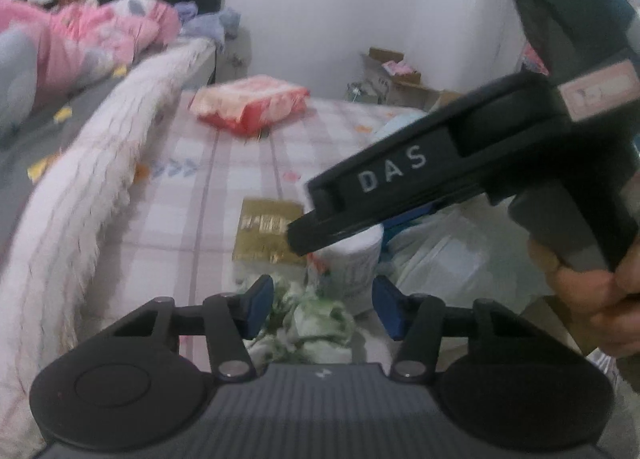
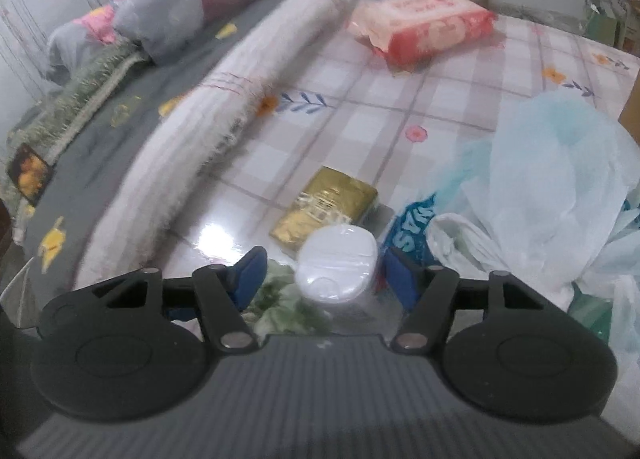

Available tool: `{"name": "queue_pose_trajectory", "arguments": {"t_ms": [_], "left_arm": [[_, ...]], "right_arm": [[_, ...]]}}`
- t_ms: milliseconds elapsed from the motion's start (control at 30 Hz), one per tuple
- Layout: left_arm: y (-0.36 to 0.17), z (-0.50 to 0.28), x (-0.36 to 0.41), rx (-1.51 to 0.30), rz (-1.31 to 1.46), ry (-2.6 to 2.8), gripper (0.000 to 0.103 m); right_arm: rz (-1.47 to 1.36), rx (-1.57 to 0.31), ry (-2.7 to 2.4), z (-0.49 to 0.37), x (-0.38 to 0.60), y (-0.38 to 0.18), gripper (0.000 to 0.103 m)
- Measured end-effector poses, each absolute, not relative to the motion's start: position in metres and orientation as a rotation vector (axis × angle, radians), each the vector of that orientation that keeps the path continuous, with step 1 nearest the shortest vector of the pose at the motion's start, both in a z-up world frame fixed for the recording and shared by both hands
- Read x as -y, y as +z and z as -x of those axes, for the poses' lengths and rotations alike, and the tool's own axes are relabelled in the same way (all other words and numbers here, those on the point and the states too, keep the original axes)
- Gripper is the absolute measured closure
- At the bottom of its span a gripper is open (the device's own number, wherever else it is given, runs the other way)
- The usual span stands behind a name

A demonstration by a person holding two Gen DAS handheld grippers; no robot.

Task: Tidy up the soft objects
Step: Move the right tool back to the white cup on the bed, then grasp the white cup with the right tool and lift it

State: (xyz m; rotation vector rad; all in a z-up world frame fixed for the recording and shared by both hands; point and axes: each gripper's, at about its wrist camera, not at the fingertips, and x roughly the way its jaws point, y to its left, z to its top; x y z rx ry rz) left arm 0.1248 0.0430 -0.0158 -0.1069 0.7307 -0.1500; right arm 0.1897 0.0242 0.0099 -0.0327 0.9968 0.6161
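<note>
Left tool (image 1: 323,307): your blue pads stand apart, one on either side of the crumpled green-and-white soft pack (image 1: 316,323). No pad is seen pressing on it.
Right tool (image 2: 324,273): its fingers are spread with the white wrapped roll (image 2: 338,265) between them. A gap shows at each pad, so nothing is pinched. In the left wrist view this tool (image 1: 304,233) crosses in from the right, its tips over the top of the roll (image 1: 352,263).
Right hand (image 1: 592,299): it grips the handle at the right edge of the left wrist view.
Soft objects: the roll and the green-and-white pack (image 2: 280,307) lie touching each other at the near edge of the checked bed sheet (image 2: 400,107).
Gold packet (image 2: 326,209): it lies flat just behind the roll, in the path beyond your fingertips.
Plastic bags (image 2: 540,187): a loose pale heap sits just right of the roll, close against the right tool's right finger.
Red-and-white tissue pack (image 2: 424,25): it lies well apart, at the far side of the sheet.
White fringed blanket (image 2: 248,99): it runs as a long ridge along the left side of the sheet.
Pink quilt (image 1: 92,35): it is bunched on the grey bed beyond the ridge; a person lies there.
Cardboard boxes (image 1: 400,75): they stand by the far wall.
</note>
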Motion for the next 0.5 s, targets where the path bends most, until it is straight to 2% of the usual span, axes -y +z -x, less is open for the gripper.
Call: {"name": "queue_pose_trajectory", "arguments": {"t_ms": [300,400,500], "left_arm": [[-0.025,-0.126,-0.061,-0.767,0.162,-0.12,0.047],[-0.02,-0.123,-0.062,-0.756,0.159,-0.111,0.045],[-0.011,-0.114,-0.064,-0.723,0.165,-0.11,0.033]], "right_arm": [[-0.061,-0.998,0.585,-0.198,-0.009,0.015,0.057],[-0.119,-0.983,0.595,-0.195,0.0,0.028,0.057],[-0.221,-0.97,0.631,-0.193,0.014,0.04,0.057]]}}
